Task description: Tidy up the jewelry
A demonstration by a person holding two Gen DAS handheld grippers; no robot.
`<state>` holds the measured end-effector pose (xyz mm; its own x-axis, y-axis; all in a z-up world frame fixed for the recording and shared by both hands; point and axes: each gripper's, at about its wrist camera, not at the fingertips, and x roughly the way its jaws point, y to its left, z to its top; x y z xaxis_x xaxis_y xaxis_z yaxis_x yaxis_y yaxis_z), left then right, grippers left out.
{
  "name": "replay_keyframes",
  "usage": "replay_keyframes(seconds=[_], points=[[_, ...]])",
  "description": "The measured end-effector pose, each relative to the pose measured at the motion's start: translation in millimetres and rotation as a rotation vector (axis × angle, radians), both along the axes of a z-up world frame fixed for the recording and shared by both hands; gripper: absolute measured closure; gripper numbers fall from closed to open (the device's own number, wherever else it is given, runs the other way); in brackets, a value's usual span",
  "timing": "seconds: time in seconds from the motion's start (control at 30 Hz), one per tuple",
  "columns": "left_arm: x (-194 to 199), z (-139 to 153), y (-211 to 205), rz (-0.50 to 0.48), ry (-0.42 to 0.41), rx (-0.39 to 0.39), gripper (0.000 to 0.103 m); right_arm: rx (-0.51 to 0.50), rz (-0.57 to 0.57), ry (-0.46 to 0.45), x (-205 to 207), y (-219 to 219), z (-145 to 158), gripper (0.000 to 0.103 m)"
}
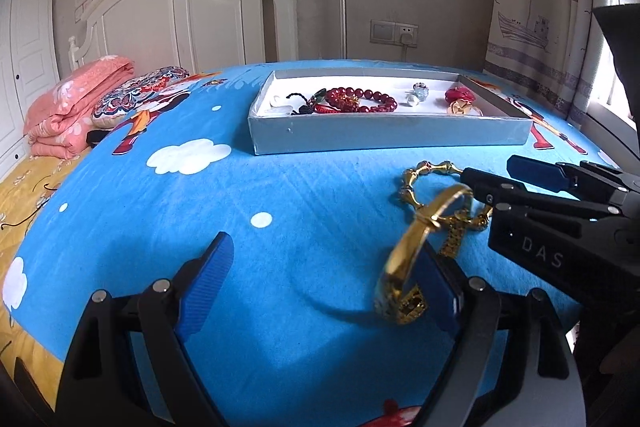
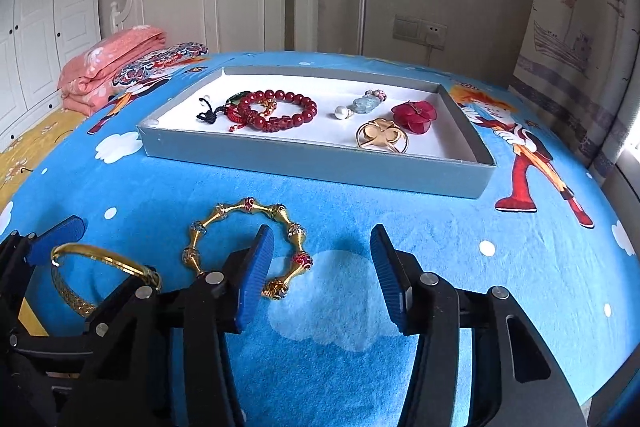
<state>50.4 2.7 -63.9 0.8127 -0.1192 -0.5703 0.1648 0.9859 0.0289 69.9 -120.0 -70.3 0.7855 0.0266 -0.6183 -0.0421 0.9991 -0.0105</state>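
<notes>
A plain gold bangle (image 1: pixel 416 247) hung looped over the right-hand finger of the left gripper (image 1: pixel 324 291), lifted clear of the blue bed sheet (image 1: pixel 280 195). That gripper's jaws stood wide apart, so the bangle was hooked rather than pinched. Just beyond it a beaded gold bracelet (image 2: pixel 248 247) lay flat on the sheet, with a gold chain band (image 2: pixel 72 295) partly hidden beside it. The right gripper (image 2: pixel 322 267) hovered low over the beaded bracelet, its jaws spread and holding nothing, one finger (image 2: pixel 256 267) crossing above the ring. Farther back sat the grey tray (image 2: pixel 320 167), already holding a red bead bracelet (image 2: pixel 280 111), a red flower brooch (image 2: pixel 414 115), a gold brooch (image 2: pixel 382 137) and a pearl piece (image 2: pixel 360 103). The step in hand seemed to be carrying the bangle to the tray. The next move likely called for keeping it level so it would not slide off.
</notes>
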Motion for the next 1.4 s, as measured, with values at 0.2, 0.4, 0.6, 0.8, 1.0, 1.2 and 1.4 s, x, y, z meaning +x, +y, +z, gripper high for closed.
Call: replay_keyframes(seconds=[0.2, 0.4, 0.6, 0.8, 1.0, 1.2, 1.4], points=[[0, 0, 6, 0.015, 0.001, -0.017, 0.019, -0.063, 0.057, 0.013, 4, 13, -1, 0.089], [9, 7, 12, 0.029, 0.018, -0.051, 0.019, -0.069, 0.018, 0.004, -1, -2, -1, 0.095], [9, 9, 2, -0.007, 0.011, -0.034, 0.030, -0.030, -0.039, -0.003, -14, -35, -3, 0.095], [28, 27, -21, -0.092, 0.083, 0.083, 0.028, -0.024, -0.042, -0.008, -19, -37, -5, 0.094], [55, 49, -20, -0.030, 0.048, 0.074, 0.027, -0.011, -0.041, -0.010, -19, -39, -5, 0.094], [50, 21, -30, -0.047, 0.110, 0.109, 0.021, -0.002, -0.041, -0.012, -20, -39, -5, 0.094], [46, 16, -28, -0.055, 0.112, 0.083, 0.021, -0.002, -0.042, -0.015, -20, -40, -5, 0.094]])
